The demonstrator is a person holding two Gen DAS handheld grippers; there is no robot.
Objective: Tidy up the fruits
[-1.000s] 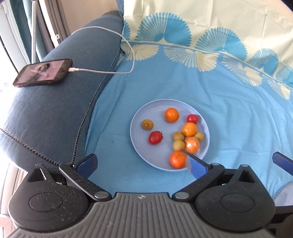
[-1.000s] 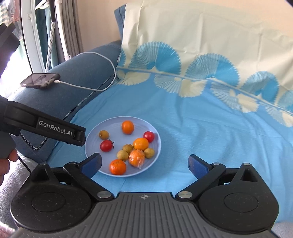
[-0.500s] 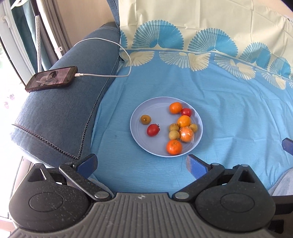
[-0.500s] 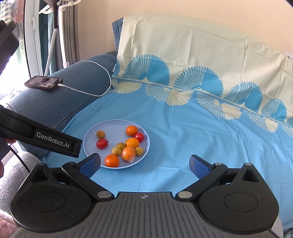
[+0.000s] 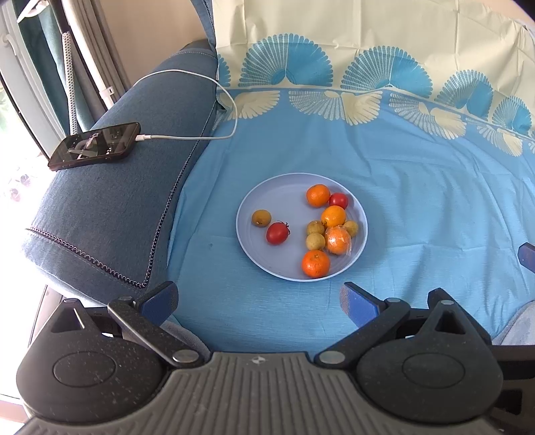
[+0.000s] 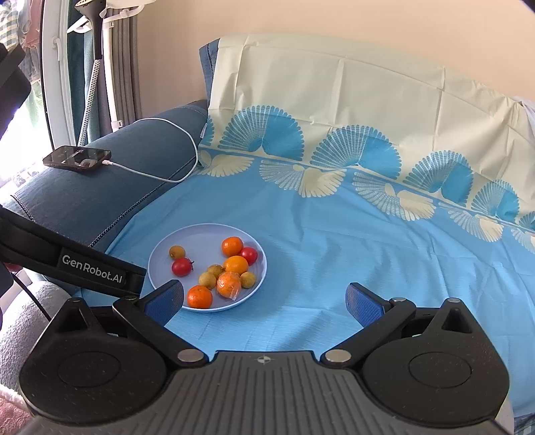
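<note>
Pale blue plate (image 5: 254, 207), orange mandarins (image 5: 318, 195), red tomatoes (image 5: 277, 233), blue fan-patterned cloth (image 5: 418, 187)

Black speckled grippers, blue-padded fingers (image 5: 357, 302), white "GenRobot.AI" lettering.

I am positioned over a sofa; its seat is covered by a blue cloth (image 6: 351, 254) printed with fan-shaped motifs in cream and deeper blue; the cloth's cream upper section (image 6: 334, 90) drapes over the backrest. To my left the armrest (image 5: 110, 207) is upholstered in dark blue fabric with a stitched seam; a phone (image 5: 95, 145) lies flat on it, screen up, with a white cable (image 5: 200, 100) plugged in and looping toward the backrest. Behind the sofa the wall (image 6: 301, 23) is plain beige. At far left, a white window frame (image 6: 55, 83) admits strong daylight; dark green curtains (image 5: 50, 67) hang beside it.
</note>
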